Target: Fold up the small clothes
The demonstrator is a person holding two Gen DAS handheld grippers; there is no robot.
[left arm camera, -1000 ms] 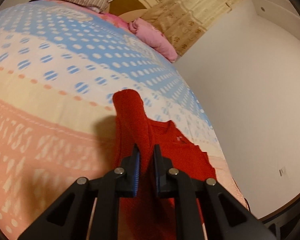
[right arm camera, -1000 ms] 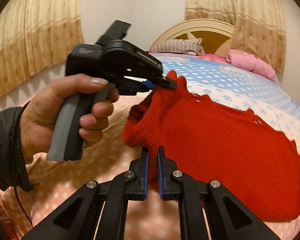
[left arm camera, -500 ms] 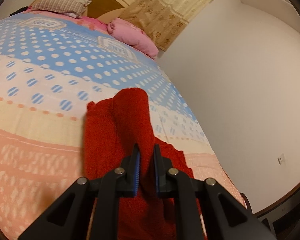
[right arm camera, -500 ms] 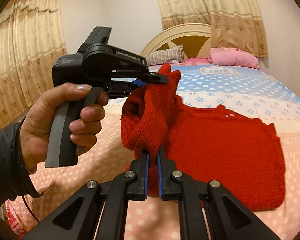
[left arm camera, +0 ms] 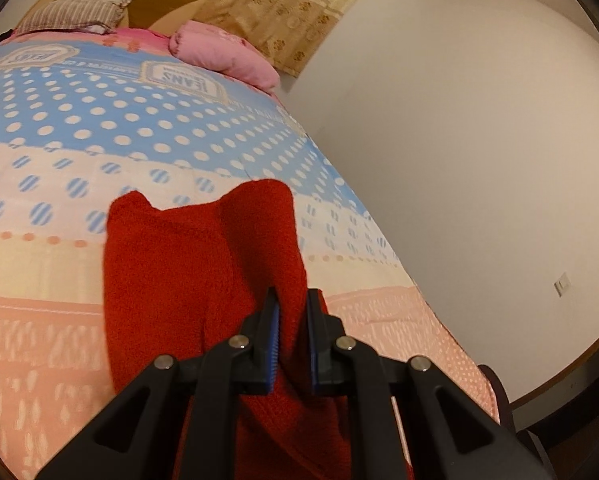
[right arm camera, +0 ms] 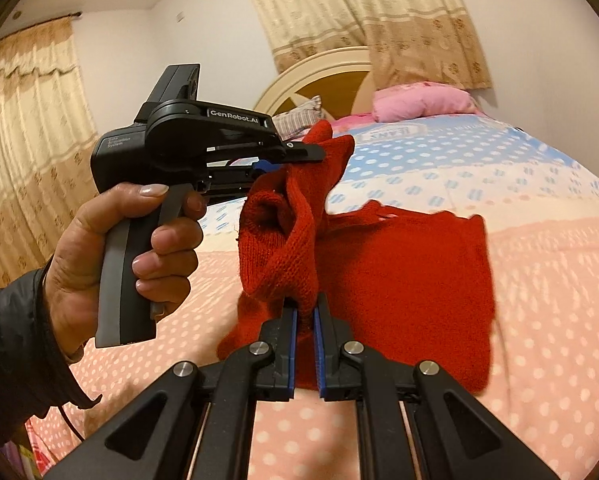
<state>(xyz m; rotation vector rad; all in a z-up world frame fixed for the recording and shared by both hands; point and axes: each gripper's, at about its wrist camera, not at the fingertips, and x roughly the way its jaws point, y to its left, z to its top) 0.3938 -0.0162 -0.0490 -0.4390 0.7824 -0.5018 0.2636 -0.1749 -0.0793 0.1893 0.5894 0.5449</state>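
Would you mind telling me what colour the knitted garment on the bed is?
The knitted garment is solid red; the right wrist view shows it best.

Left claw [right arm camera: 299, 156] is held level by a hand [right arm camera: 111, 256] wrapped around its grip, sleeve at the wrist, jaws clamped on red knit. Right claw [right arm camera: 305, 320] points slightly downward, jaws pinched on the same knit.
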